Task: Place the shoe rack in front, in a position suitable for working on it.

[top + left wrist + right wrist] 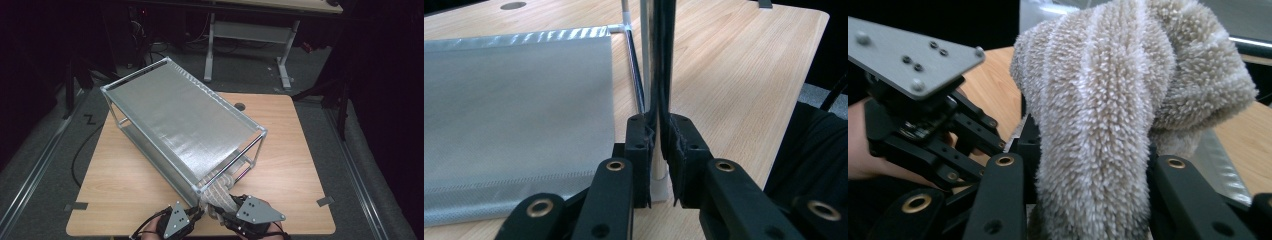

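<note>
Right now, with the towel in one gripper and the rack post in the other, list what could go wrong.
1. The right gripper clamps a thick bunch of the fluffy towel; the pile may slip from the jaws under a pull.
2. The towel hangs around the rack's near end; it could snag on the dark crossbar.
3. The left gripper pinches only the thin corner post; a hard tug could slide the rack on the table.
</note>
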Motion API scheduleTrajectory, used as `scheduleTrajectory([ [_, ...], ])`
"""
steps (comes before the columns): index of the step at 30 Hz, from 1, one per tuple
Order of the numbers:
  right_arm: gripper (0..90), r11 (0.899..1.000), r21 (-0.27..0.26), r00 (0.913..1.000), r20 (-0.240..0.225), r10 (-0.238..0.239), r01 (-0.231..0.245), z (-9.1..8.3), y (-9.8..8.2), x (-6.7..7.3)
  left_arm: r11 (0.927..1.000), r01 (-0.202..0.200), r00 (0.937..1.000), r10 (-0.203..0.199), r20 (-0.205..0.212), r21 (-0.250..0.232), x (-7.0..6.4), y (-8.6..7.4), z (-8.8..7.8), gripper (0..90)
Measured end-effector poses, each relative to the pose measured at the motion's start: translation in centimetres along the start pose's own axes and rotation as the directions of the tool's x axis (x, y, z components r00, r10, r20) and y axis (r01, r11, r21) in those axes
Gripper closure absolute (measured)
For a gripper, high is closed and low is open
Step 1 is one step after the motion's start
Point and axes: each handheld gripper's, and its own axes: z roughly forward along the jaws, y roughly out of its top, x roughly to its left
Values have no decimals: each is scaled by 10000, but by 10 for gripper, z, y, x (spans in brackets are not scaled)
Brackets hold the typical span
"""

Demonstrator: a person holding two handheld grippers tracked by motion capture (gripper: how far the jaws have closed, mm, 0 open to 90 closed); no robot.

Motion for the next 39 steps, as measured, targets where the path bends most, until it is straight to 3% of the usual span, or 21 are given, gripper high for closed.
scheduleTrajectory([
  [2, 632, 9998, 3, 9998, -41, 174, -174, -1, -2, -5, 10000, -8, 10000, 8, 3, -2, 0, 0, 0, 798],
  [10, 632, 9992, 130, 9977, 558, 382, -390, -14, -13, -19, 10000, -22, 10000, 22, 91, 20, 1, 1, 2, 797],
  [14, 633, 9938, 663, 9878, 1341, 798, -893, -14, -32, -45, 10000, -27, 10000, 26, 95, 28, 0, 2, 3, 796],
  [20, 633, 9749, 1540, 9745, 1816, 1318, -1606, 6, -59, -72, 10000, -37, 9999, 37, 95, 29, -2, 1, 1, 795],
  [27, 629, 9586, 2268, 9695, 2113, 1244, -1724, 40, -70, -87, 9998, -159, 9996, 157, 256, 83, -9, -2, -7, 793],
  [30, 627, 9470, 2748, 9711, 2126, 1088, -1663, 63, -71, -90, 9999, -140, 9996, 138, 235, 91, -11, -3, -8, 793],
  [33, 632, 9173, 3597, 9751, 1952, 1048, -1707, 83, -78, -90, 9997, -216, 9996, 214, 176, 109, -11, -3, -11, 791],
  [37, 633, 9168, 3614, 9775, 1796, 1107, -1702, 83, -79, -88, 9997, -180, 9998, 180, 49, 165, -7, -4, -12, 789],
  [39, 633, 9224, 3463, 9777, 1756, 1156, -1712, 82, -80, -88, 9998, -68, 10000, 69, -53, 185, -3, -4, -12, 791],
])
